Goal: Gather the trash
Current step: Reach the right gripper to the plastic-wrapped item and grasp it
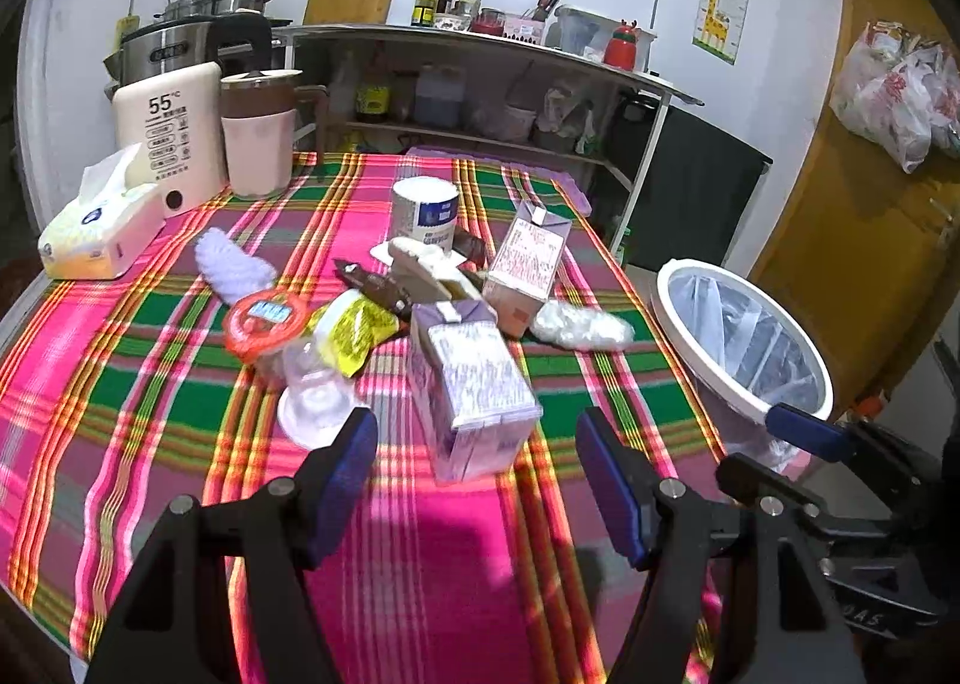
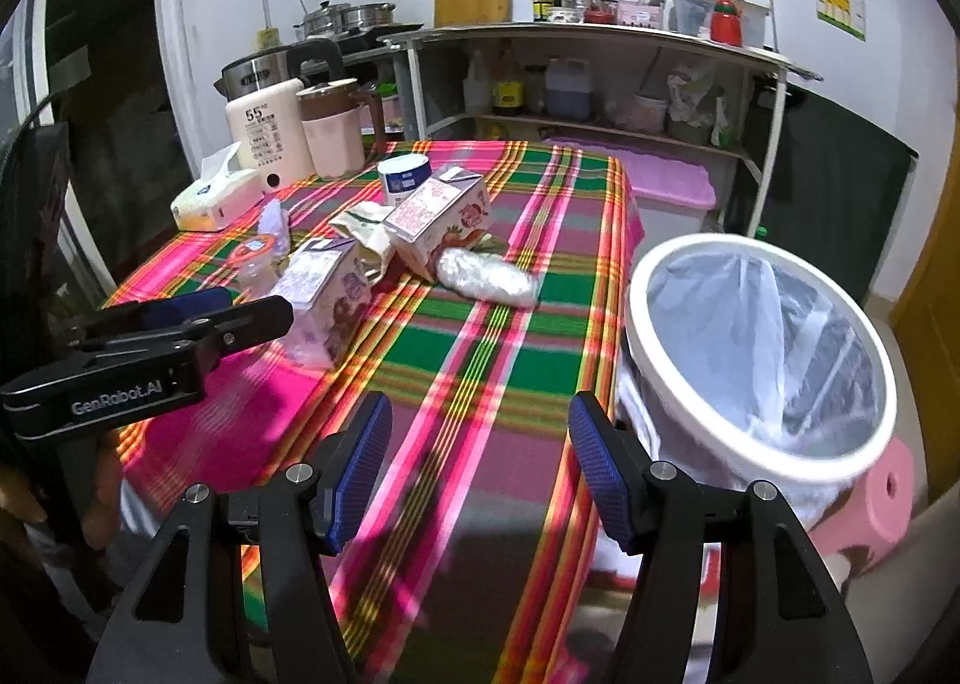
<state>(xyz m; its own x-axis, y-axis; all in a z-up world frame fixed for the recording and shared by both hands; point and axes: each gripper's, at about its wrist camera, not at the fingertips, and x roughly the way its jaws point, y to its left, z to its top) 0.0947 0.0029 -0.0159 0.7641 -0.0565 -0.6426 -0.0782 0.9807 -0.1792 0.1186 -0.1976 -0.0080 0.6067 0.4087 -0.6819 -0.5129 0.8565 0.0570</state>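
Trash lies in a pile on the plaid tablecloth (image 1: 180, 384). A purple milk carton (image 1: 471, 384) lies nearest, just ahead of my open, empty left gripper (image 1: 477, 468). Behind it are a pink carton (image 1: 528, 264), a crumpled clear plastic wad (image 1: 579, 327), a yellow wrapper (image 1: 354, 330), a clear cup (image 1: 312, 384) and a red-lidded cup (image 1: 264, 321). The white-rimmed trash bin (image 2: 762, 354) with a clear liner stands beside the table's right edge. My right gripper (image 2: 480, 468) is open and empty over the table's front right, next to the bin. The purple carton (image 2: 327, 294) shows there too.
A tissue box (image 1: 102, 234), a white water heater (image 1: 171, 135), a pink jug (image 1: 258, 135) and a white can (image 1: 425, 213) stand at the back of the table. A shelf rack (image 1: 480, 84) and a purple bin (image 2: 666, 180) are behind. A pink stool (image 2: 882, 510) holds the bin.
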